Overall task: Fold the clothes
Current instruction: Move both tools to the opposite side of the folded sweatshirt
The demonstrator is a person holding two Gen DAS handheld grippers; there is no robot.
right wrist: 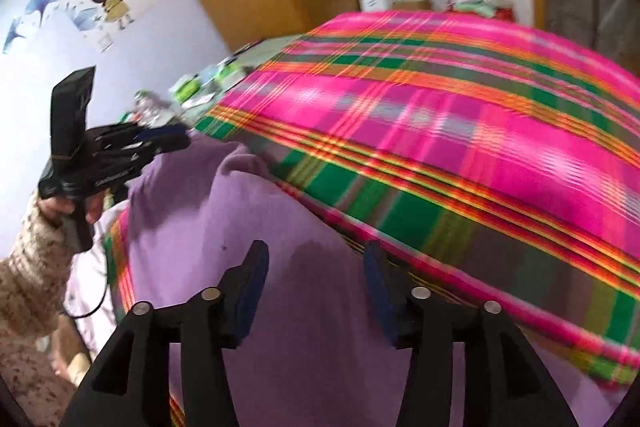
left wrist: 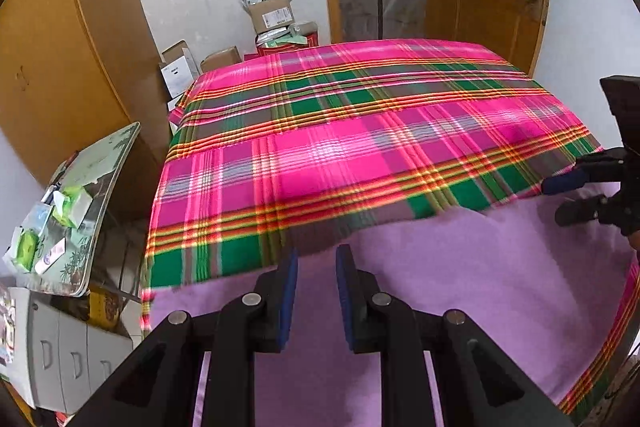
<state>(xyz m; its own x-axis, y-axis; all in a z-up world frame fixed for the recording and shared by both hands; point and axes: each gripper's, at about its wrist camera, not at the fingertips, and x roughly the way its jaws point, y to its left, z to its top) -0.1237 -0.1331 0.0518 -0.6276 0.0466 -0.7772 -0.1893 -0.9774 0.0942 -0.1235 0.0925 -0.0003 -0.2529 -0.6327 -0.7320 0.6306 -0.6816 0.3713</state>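
Left a cluttered side table at far left, beside the bed. Held the left gripper above the purple garment, with jaws narrowly parted and nothing between them. Had that garment spread on the near side of the plaid sheet. Held the right gripper over the garment's right part, with jaws wide and empty.

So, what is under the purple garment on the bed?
The purple garment lies on the plaid sheet, which shows beyond it and along its edges. What the sheet itself covers, and anything hidden beneath the garment's middle, cannot be seen.
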